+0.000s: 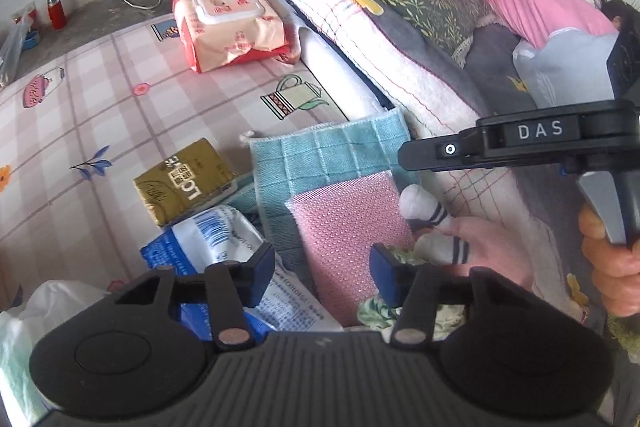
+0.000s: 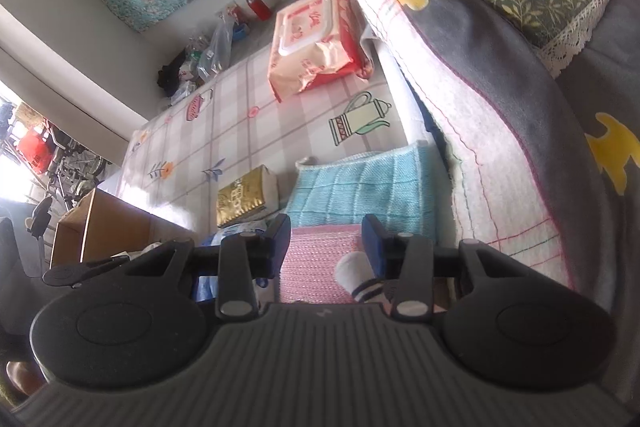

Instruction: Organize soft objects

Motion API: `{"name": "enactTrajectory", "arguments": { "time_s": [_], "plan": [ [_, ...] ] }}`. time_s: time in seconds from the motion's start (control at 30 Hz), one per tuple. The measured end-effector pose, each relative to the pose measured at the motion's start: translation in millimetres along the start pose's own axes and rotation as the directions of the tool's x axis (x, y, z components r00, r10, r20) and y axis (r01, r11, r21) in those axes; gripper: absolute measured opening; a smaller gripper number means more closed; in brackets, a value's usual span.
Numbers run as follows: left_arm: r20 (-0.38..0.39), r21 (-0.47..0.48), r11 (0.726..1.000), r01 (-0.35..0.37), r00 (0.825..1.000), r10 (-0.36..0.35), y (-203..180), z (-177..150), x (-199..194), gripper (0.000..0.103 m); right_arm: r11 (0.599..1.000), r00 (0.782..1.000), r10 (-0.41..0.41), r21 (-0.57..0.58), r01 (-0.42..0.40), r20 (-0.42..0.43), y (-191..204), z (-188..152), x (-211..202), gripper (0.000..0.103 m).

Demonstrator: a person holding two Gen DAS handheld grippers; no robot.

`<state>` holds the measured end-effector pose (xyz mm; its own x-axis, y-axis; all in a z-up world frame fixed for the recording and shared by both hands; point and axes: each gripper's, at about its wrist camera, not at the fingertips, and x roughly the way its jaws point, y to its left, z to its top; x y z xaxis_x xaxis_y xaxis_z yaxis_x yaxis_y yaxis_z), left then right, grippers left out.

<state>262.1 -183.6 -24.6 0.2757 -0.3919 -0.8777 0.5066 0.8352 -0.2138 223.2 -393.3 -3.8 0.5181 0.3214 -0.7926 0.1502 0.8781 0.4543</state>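
A pink dotted cloth [image 1: 352,235] lies on a folded light-blue towel [image 1: 332,151] on the checked table cover. My left gripper [image 1: 322,273] is open and empty just above the near edge of the pink cloth. A doll's feet in white striped socks [image 1: 424,207] lie at the cloth's right edge. In the right wrist view my right gripper [image 2: 326,237] is open over the pink cloth [image 2: 316,263], with one socked foot [image 2: 356,273] beside its right finger and the blue towel [image 2: 360,187] beyond. The right gripper's body [image 1: 528,139] shows in the left wrist view.
A gold box [image 1: 184,179], a blue-white packet [image 1: 216,239] and a red-white wipes pack [image 1: 228,23] lie on the table cover [image 1: 100,99]. A folded quilt and pillows [image 1: 380,19] are piled along the right. A cardboard box [image 2: 100,227] stands left of the table.
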Motion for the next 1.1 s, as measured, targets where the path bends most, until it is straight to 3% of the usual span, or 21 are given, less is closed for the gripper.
{"name": "enactTrajectory", "arguments": {
  "time_s": [0.1, 0.2, 0.4, 0.53, 0.63, 0.9, 1.1],
  "plan": [
    [-0.058, -0.037, 0.999, 0.008, 0.998, -0.010, 2, 6, 21, 0.041, 1.000, 0.999, -0.008, 0.022, 0.009, -0.046, -12, 1, 17, 0.037],
    [-0.095, -0.073, 0.997, 0.019, 0.995, -0.026, 7, 9, 34, 0.041, 0.999, 0.996, 0.003, 0.040, 0.001, -0.094, -18, 1, 33, 0.034],
    [-0.128, -0.123, 0.992, 0.041, 0.990, -0.057, 13, 17, 47, 0.051, 0.999, 0.985, 0.004, 0.038, 0.002, -0.171, -17, 2, 56, 0.033],
    [-0.142, -0.151, 0.988, 0.043, 0.988, -0.065, 15, 20, 53, 0.053, 0.999, 0.982, 0.008, 0.042, 0.000, -0.189, -18, 3, 67, 0.033],
    [-0.115, -0.163, 0.985, 0.054, 0.991, -0.074, 15, 21, 50, 0.046, 0.999, 0.983, 0.012, 0.039, -0.005, -0.182, -17, 3, 66, 0.030],
    [-0.008, -0.159, 0.987, 0.019, 1.000, -0.020, 11, 21, 22, 0.045, 0.999, 0.996, 0.029, -0.016, -0.031, -0.082, 2, 5, 46, 0.025],
    [0.113, -0.166, 0.986, 0.004, 0.994, 0.015, 12, 21, -16, 0.044, 0.997, 0.998, 0.052, -0.059, -0.051, 0.023, 28, 11, 19, 0.024]
  ]
}}
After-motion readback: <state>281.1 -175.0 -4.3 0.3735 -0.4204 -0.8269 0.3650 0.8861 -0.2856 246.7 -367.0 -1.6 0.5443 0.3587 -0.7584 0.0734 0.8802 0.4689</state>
